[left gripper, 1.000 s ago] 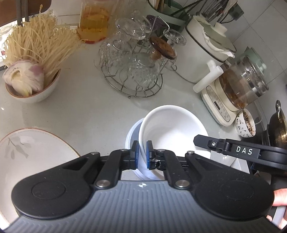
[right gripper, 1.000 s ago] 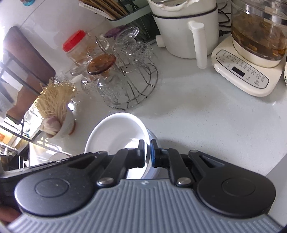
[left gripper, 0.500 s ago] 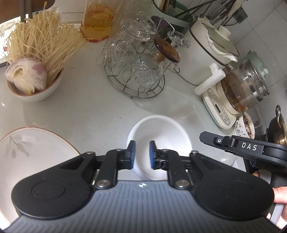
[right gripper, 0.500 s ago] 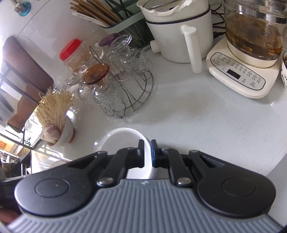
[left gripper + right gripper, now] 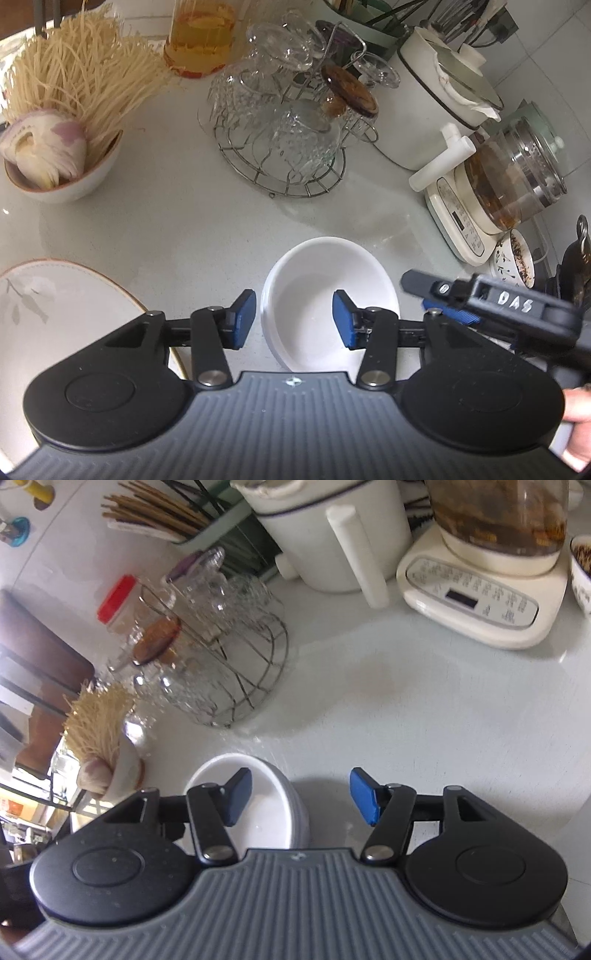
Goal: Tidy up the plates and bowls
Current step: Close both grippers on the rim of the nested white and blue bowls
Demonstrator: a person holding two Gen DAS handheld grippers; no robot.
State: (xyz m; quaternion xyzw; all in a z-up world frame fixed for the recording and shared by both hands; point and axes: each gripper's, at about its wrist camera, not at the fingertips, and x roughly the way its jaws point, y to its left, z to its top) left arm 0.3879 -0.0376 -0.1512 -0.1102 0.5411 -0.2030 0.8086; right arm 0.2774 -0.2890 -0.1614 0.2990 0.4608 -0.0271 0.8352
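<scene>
Plate: a large round white ceramic plate with an orange rim and a grey leaf print (image 5: 55,306) is seen lying flat at the left edge of the pale countertop (image 5: 177,229), partly hidden under the left tool.
Left gripper: the black two-finger left gripper with blue pads (image 5: 293,317) is angled steeply down at the counter; its jaws are opening, and the near left rim of the bowl stack is straddled with no pad pressed on it.
Bowls: a stack of round white ceramic bowls (image 5: 332,280) is set upright on the counter, just right of the plate and in front of a wire rack of clear glass cups (image 5: 284,122).
Right gripper: the matching right gripper (image 5: 301,795) is likewise pitched down; its jaws are opening, the left pad is held over the bowl's hollow and the right pad over bare counter, the bowl's right rim between them untouched.
Hand: fingertips of the person's right hand (image 5: 576,406) are glimpsed on the right tool's handle.
</scene>
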